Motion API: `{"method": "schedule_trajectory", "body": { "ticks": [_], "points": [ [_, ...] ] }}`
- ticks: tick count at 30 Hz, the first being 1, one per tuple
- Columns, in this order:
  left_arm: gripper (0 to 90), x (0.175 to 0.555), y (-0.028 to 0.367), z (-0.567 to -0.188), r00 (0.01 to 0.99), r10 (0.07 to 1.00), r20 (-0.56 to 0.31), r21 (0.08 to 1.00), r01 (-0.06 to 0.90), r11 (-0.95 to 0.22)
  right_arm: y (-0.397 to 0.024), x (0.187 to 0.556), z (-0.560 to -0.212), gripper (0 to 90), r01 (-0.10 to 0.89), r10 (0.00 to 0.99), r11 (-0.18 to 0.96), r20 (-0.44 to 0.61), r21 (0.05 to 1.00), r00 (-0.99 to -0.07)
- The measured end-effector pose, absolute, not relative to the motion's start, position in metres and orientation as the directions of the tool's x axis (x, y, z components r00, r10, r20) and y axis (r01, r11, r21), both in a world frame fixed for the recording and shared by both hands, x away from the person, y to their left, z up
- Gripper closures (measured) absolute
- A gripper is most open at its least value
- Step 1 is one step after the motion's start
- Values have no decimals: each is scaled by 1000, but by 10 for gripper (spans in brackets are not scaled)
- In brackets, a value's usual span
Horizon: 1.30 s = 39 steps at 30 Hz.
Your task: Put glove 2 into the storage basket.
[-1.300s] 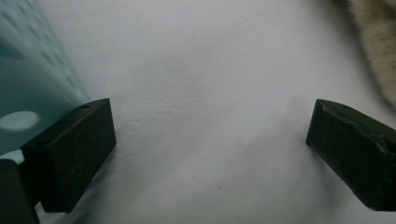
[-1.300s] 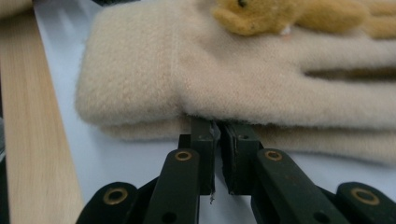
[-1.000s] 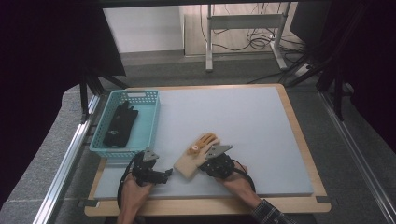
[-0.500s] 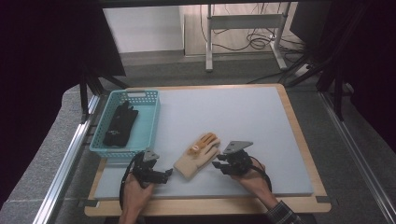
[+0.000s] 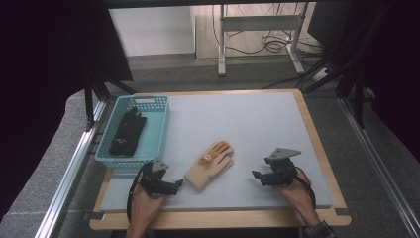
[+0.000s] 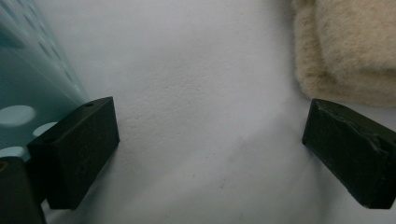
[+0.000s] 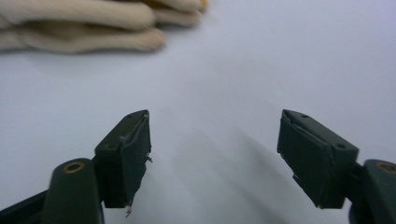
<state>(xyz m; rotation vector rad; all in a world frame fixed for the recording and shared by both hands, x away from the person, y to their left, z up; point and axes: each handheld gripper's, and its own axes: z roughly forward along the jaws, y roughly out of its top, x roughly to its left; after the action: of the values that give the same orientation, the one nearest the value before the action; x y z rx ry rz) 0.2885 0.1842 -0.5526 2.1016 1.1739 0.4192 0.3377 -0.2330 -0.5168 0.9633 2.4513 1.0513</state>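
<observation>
Grey matting covers the tabletop [image 5: 257, 124] in the high view, inside a wooden frame. A cream glove [image 5: 210, 165] with orange fingertips lies near the front edge, between the two hands. A second earlier the right tongs [image 5: 257, 175] sat against the glove's right side; now they are well apart from it, off to its right, and their jaws have just been opening with nothing between them. The glove lies where it lay before. The left tongs [image 5: 174, 184] rest just beside the glove's cuff, in the same spot as before. A teal basket [image 5: 161, 130] at the left holds a black glove [image 5: 127, 132].

From the left gripper view, the left tongs [image 6: 210, 149] stand released, bare mat between the jaws, the cream glove [image 6: 345, 51] at upper right and the basket [image 6: 28, 79] wall at left.

From the right gripper view, the right tongs [image 7: 215, 149] gape wide and empty over the mat, with the cream glove [image 7: 84, 23] lying beyond them at upper left.
</observation>
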Motion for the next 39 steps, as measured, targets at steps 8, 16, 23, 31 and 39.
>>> {"method": "schedule_trajectory", "body": {
  "ticks": [8, 16, 23, 31, 39],
  "points": [
    [39, 289, 184, -552, 541, 840, -50, 697, 621, -358, -256, 339, -526, 198, 492, 732, 470, -11, 733, -682],
    [35, 287, 183, -551, 543, 838, -50, 692, 624, -363, -257, 337, -531, 158, 481, 728, 497, -44, 722, -684],
    [35, 278, 176, -542, 586, 807, -77, 685, 619, -384, -257, 337, -532, 158, 480, 728, 496, -45, 723, -684],
    [28, 278, 160, -523, 639, 762, -107, 707, 587, -393, -257, 337, -532, 158, 478, 728, 496, -47, 725, -684],
    [14, 299, 125, -501, 686, 716, -130, 709, 569, -417, -257, 337, -532, 158, 478, 729, 495, -47, 725, -683]
  ]
}}
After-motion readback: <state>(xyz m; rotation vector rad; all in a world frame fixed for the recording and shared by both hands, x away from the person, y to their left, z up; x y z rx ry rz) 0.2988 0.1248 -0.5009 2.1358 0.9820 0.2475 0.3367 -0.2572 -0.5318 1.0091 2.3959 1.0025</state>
